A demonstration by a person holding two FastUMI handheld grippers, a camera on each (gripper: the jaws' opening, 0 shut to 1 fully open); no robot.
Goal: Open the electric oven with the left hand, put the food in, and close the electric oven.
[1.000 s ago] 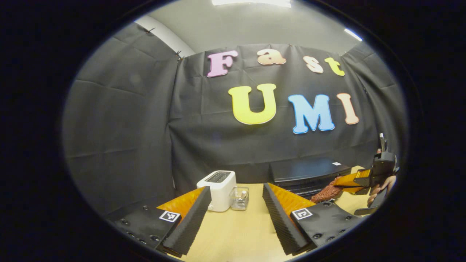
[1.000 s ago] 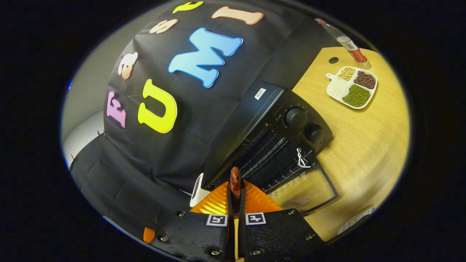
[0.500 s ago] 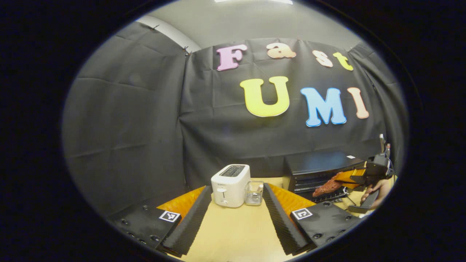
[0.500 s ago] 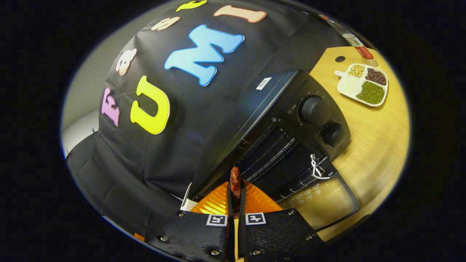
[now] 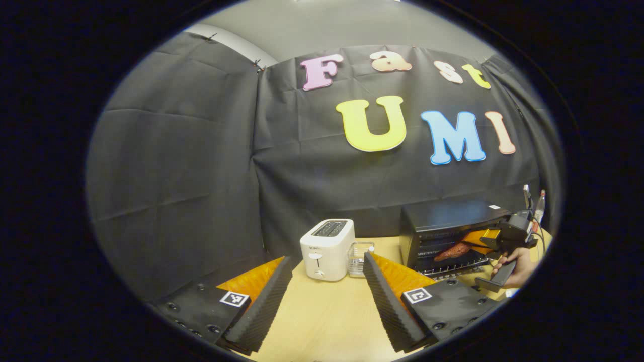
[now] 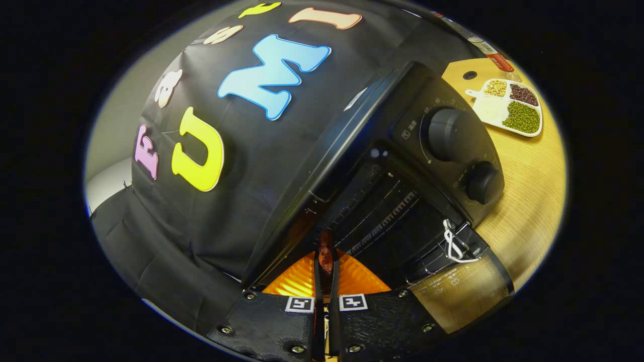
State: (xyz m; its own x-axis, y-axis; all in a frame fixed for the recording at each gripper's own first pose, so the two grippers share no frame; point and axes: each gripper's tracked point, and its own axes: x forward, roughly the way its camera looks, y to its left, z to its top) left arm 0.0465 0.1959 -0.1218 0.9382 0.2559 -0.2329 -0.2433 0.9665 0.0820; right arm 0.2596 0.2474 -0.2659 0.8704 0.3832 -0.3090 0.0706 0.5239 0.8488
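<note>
The right gripper, clamped edge-on around the thin, likely soft meat, points at twelve o'clock into the oven; the left gripper is spread apart.

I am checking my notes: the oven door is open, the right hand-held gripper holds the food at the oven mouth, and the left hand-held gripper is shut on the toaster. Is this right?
Not fully. The left hand-held gripper is open and holds nothing; the toaster stands apart beyond its fingers, as the left gripper view shows. The rest holds: oven door open, right hand-held gripper holding the food.
</note>
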